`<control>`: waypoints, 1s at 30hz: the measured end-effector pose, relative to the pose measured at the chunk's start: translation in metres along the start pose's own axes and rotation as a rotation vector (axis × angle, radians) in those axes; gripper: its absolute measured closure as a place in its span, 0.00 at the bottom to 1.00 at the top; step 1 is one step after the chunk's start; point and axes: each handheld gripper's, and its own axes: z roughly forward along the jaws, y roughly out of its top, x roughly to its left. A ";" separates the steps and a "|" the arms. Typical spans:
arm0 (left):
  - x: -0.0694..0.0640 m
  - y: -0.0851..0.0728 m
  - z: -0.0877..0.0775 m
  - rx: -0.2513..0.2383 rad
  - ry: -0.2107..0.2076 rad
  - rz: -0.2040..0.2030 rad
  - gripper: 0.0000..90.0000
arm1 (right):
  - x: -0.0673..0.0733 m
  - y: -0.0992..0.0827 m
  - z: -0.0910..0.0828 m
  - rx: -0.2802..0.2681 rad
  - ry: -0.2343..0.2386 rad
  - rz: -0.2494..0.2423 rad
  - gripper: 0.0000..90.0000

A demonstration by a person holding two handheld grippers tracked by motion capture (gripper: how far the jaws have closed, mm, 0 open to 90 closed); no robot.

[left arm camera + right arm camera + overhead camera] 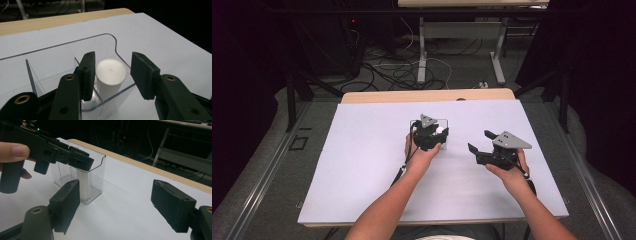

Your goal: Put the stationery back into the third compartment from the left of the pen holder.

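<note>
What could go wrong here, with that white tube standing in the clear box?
The left gripper hangs open around the white tube, one pad close beside it; a sideways nudge could tip the tube or drag the light clear box across the table. A jaw might also catch the box's thin divider. The right gripper isn't steadying anything.

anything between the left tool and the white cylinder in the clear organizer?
Nothing visible. The left tool hangs over the clear organizer, jaws open either side of the white cylinder, pads off it, top exposed.
</note>
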 end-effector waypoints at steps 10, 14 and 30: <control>-0.003 0.007 -0.025 -0.032 -0.026 0.043 0.39 | -0.002 0.001 -0.002 0.000 -0.006 0.018 0.25; 0.001 0.007 -0.035 -0.027 -0.046 0.048 0.33 | -0.003 0.001 -0.002 -0.004 -0.009 0.031 0.24; 0.037 0.003 -0.087 -0.036 -0.016 0.019 0.22 | -0.012 -0.001 -0.003 0.049 -0.046 0.131 0.16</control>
